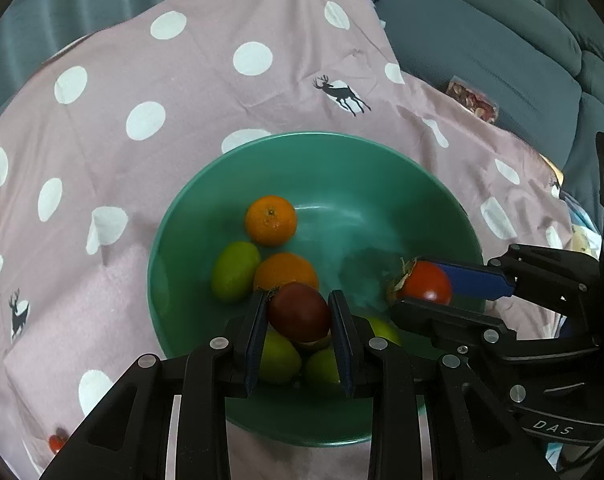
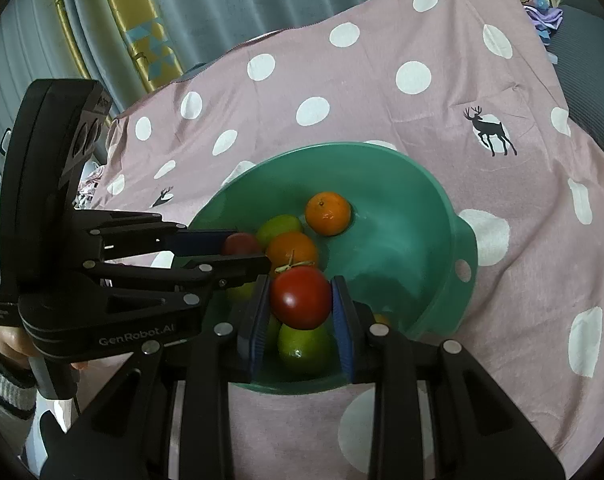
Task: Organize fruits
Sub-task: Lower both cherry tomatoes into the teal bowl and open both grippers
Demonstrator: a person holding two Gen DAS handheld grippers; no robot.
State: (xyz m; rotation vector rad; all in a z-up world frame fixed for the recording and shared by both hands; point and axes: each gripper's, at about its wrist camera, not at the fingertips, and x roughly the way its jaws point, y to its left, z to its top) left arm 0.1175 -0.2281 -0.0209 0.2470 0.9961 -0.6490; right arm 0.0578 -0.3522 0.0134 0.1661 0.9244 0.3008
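Closest in the left wrist view, the left gripper (image 1: pixel 300 312) pinches a dark red tomato (image 1: pixel 300 312) between its blue pads, just above the green basin (image 1: pixel 262 424). In the right wrist view, the right gripper (image 2: pixel 300 298) pinches a bright red tomato (image 2: pixel 300 298) with a dry stalk the same way. Both tomatoes hang over the near side of the basin. Under them lie green fruits (image 2: pixel 303 346), maybe limes, though they are partly hidden. A bit farther in sit an orange (image 1: pixel 286 272) and another green one (image 1: pixel 234 270), touching each other. Past those, a second orange (image 1: pixel 270 220) sits alone near the middle. The basin rests on a pink cloth (image 1: pixel 182 92) with white dots and deer.

To do this step well, I think each hand should squeeze softly, since tomatoes squash easily, and the two grippers should keep apart so they do not bump
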